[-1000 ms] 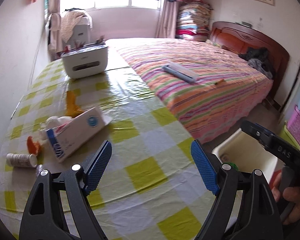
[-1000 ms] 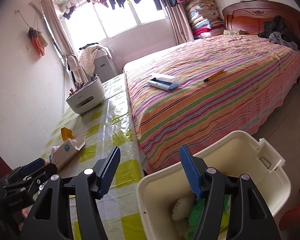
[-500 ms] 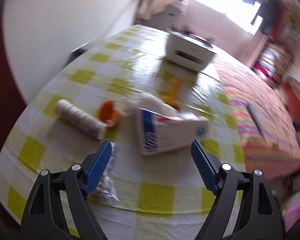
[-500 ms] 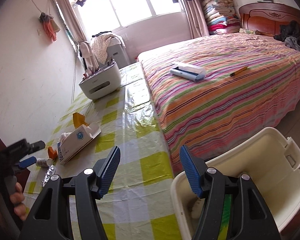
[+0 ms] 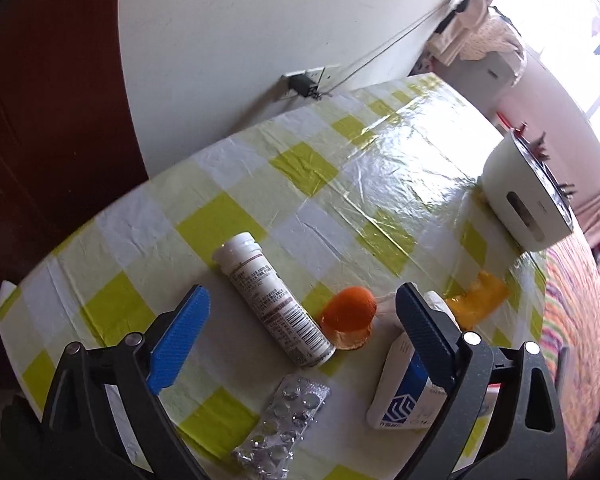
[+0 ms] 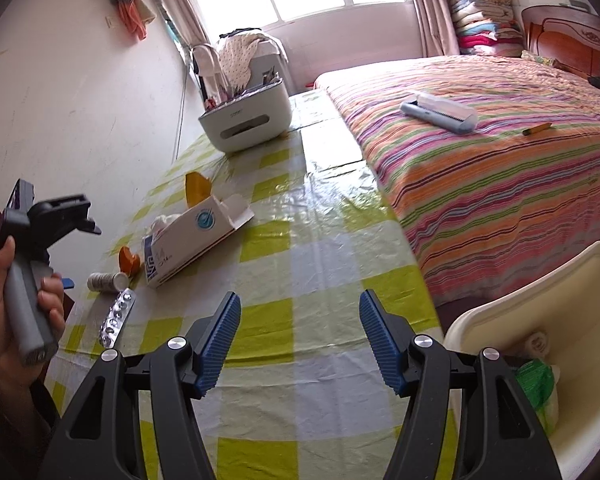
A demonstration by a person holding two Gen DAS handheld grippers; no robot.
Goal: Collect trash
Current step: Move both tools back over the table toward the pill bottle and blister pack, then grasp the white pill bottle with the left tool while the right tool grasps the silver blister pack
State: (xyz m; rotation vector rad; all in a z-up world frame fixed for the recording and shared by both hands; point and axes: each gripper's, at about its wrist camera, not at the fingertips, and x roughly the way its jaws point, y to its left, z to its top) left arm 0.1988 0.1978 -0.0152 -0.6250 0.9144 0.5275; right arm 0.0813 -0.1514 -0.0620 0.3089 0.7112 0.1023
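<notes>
On the checkered table (image 5: pixel 316 168) lie a white pill bottle (image 5: pixel 272 300) on its side, an orange cap (image 5: pixel 350 316), a foil blister pack (image 5: pixel 284 424), a white and blue carton (image 5: pixel 404 388) and an orange wrapper (image 5: pixel 478 304). My left gripper (image 5: pixel 300 340) is open and empty, hovering over the bottle and cap. My right gripper (image 6: pixel 300 344) is open and empty above the table's near part. The carton (image 6: pixel 192 240), bottle (image 6: pixel 106 281) and blister pack (image 6: pixel 118 316) lie to its left. A cream bin (image 6: pixel 580 292) holding trash stands at the right.
A white organiser box (image 6: pixel 248 120) stands at the table's far end. A striped bed (image 6: pixel 480 152) runs along the table's right side, with a lint brush (image 6: pixel 440 112) on it. A wall (image 5: pixel 240 40) with a socket (image 5: pixel 312 80) borders the table's left.
My left gripper has swung left and down from the table's middle to over the bottle and cap. My right gripper has moved left from over the bin to over the table.
</notes>
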